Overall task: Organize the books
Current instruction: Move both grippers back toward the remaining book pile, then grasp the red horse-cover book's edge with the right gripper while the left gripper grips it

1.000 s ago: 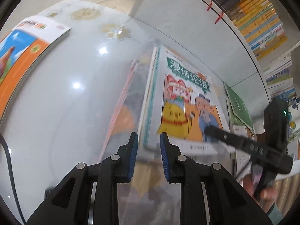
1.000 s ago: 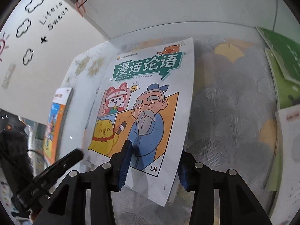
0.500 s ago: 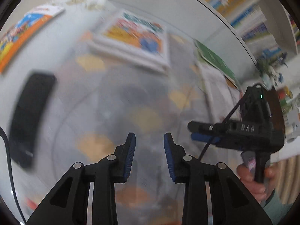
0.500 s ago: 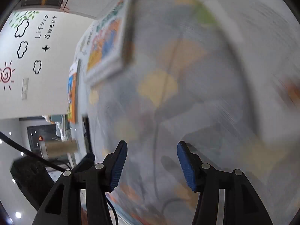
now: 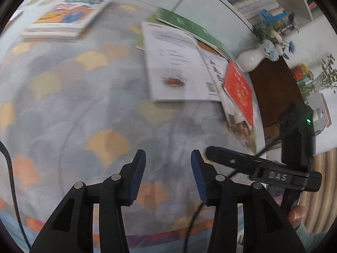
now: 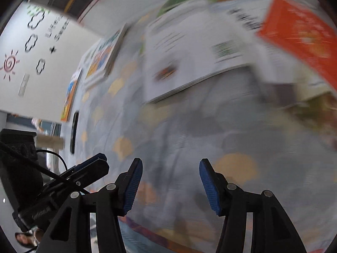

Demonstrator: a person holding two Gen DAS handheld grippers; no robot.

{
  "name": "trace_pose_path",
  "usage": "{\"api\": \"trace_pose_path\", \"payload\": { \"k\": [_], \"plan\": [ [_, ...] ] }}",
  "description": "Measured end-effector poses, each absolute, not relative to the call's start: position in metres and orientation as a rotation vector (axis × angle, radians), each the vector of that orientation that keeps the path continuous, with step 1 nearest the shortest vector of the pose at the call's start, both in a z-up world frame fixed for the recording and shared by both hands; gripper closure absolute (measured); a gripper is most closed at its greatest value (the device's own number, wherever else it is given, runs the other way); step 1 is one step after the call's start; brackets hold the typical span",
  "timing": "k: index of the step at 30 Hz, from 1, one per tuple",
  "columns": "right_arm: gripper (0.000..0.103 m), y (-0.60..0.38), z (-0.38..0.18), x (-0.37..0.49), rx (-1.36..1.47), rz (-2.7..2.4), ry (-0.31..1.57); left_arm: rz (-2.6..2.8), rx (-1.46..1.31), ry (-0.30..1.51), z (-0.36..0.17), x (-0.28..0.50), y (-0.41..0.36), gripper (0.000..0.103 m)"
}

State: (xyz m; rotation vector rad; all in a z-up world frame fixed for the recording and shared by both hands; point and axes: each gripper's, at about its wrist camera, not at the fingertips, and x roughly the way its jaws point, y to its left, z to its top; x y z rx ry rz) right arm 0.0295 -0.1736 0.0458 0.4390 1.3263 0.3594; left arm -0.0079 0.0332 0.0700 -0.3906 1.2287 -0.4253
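A: Left wrist view, item one?
B: Left claw (image 5: 168,168), fingers standing spread and pinching nothing, hovering over the patterned surface (image 5: 84,97).
A: Books?
B: Cartoon-cover book (image 5: 67,12) lying on a small stack at 11 o'clock. White book (image 5: 179,67) lying flat at 1 o'clock, overlapping a green book (image 5: 189,29) behind it. Red book (image 5: 240,90) leaning on a loose pile at 2 o'clock, touching the white one's far side. White vase (image 5: 250,59) standing beyond them.
A: Other claw?
B: Right claw (image 5: 219,152) reaching in from 3 o'clock, just beside the left one's right finger.
A: Right wrist view?
B: Heavily blurred. Right claw (image 6: 170,179) spread wide, gripping nothing. White book (image 6: 189,63) sitting at 12 o'clock, red book (image 6: 301,35) at 2 o'clock, cartoon-cover book (image 6: 105,57) at 10 o'clock. Left claw (image 6: 92,166) showing at 8 o'clock.
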Motion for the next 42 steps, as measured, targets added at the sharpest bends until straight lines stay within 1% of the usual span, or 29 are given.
{"api": "trace_pose_path", "payload": {
  "k": [2, 3, 4, 7, 10, 15, 19, 22, 23, 25, 27, 29, 30, 31, 34, 35, 38, 42],
  "plan": [
    [0.043, -0.195, 0.050, 0.034, 0.471, 0.314, 1.292, -0.437, -0.373, 1.225, 0.072, 0.000, 0.018, 0.061],
    [0.040, -0.205, 0.050, 0.038, 0.489, 0.298, 1.283, -0.432, -0.365, 1.222, 0.072, 0.007, 0.013, 0.060],
    [0.039, -0.214, 0.050, 0.042, 0.504, 0.286, 1.278, -0.421, -0.364, 1.225, 0.070, 0.018, 0.009, 0.060],
    [0.039, -0.231, 0.052, 0.065, 0.500, 0.253, 1.253, -0.376, -0.385, 1.230, 0.062, 0.046, 0.003, 0.060],
    [0.041, -0.220, 0.053, 0.083, 0.445, 0.236, 1.232, -0.324, -0.410, 1.243, 0.054, 0.070, 0.006, 0.060],
    [0.041, -0.206, 0.064, 0.102, 0.320, 0.192, 1.156, -0.319, -0.399, 1.245, 0.053, 0.090, 0.005, 0.060],
    [0.041, -0.256, 0.074, 0.101, 0.341, 0.030, 1.051, -0.433, -0.344, 1.241, 0.060, 0.104, -0.025, 0.060],
    [0.041, -0.312, 0.068, 0.093, 0.462, -0.120, 1.006, -0.561, -0.277, 1.245, 0.068, 0.118, -0.070, 0.060],
    [0.042, -0.332, 0.062, 0.089, 0.494, -0.176, 1.007, -0.604, -0.250, 1.241, 0.071, 0.124, -0.091, 0.060],
    [0.048, -0.353, 0.054, 0.089, 0.525, -0.224, 1.020, -0.648, -0.195, 1.237, 0.076, 0.138, -0.125, 0.060],
    [0.051, -0.365, 0.043, 0.088, 0.553, -0.263, 1.041, -0.686, -0.146, 1.222, 0.077, 0.148, -0.155, 0.060],
    [0.051, -0.370, 0.033, 0.088, 0.563, -0.281, 1.062, -0.709, -0.102, 1.224, 0.069, 0.159, -0.183, 0.060],
    [0.051, -0.373, 0.028, 0.088, 0.566, -0.278, 1.070, -0.686, -0.074, 1.240, 0.063, 0.163, -0.192, 0.063],
    [0.051, -0.374, 0.024, 0.090, 0.566, -0.278, 1.078, -0.683, -0.062, 1.268, 0.054, 0.167, -0.202, 0.063],
    [0.051, -0.370, 0.016, 0.094, 0.580, -0.235, 1.093, -0.728, -0.103, 1.286, 0.047, 0.166, -0.210, 0.063],
    [0.048, -0.368, 0.016, 0.096, 0.574, -0.198, 1.103, -0.753, -0.128, 1.310, 0.046, 0.164, -0.210, 0.063],
    [0.048, -0.362, 0.017, 0.100, 0.506, -0.180, 1.141, -0.783, -0.140, 1.322, 0.049, 0.152, -0.208, 0.062],
    [0.048, -0.333, 0.033, 0.092, 0.423, -0.004, 1.156, -0.872, -0.099, 1.261, 0.076, 0.105, -0.200, 0.062]
  ]
}}
